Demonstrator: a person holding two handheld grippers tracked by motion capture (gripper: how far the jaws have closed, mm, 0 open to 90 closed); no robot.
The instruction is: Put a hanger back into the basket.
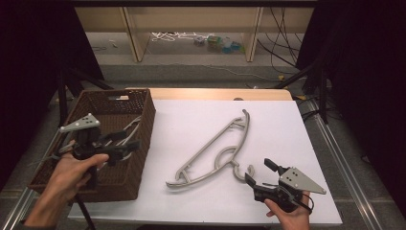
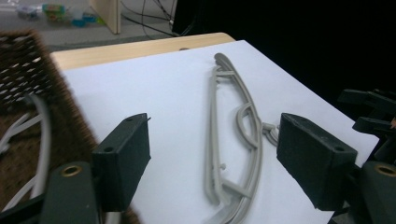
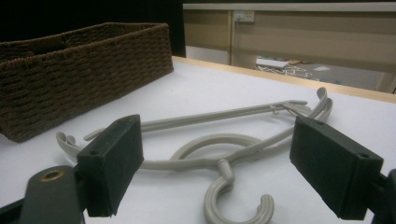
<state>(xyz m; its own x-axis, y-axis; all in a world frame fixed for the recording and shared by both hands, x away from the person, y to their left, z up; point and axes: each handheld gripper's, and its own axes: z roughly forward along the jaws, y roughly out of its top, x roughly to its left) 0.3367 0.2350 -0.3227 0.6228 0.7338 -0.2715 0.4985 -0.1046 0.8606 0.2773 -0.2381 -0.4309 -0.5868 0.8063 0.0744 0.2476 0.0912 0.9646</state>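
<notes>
We see a grey plastic clothes hanger (image 1: pixel 218 148) lying flat mid-table, hook toward the near edge. Our right gripper (image 1: pixel 260 172) gapes wide near the hook; our left gripper (image 1: pixel 125 140), equally wide, hangs over the brown woven basket (image 1: pixel 143 115).

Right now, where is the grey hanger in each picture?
High view: hanger lies mid-table, right of the basket.
Left gripper view: hanger lies between the jaws.
Right gripper view: hanger lies just ahead, hook nearest.
Shared landmark: the brown basket.

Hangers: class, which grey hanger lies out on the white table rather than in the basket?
The hanger lying flat before the right gripper, hook toward it; the other hangers sit inside the brown wicker basket.
</notes>
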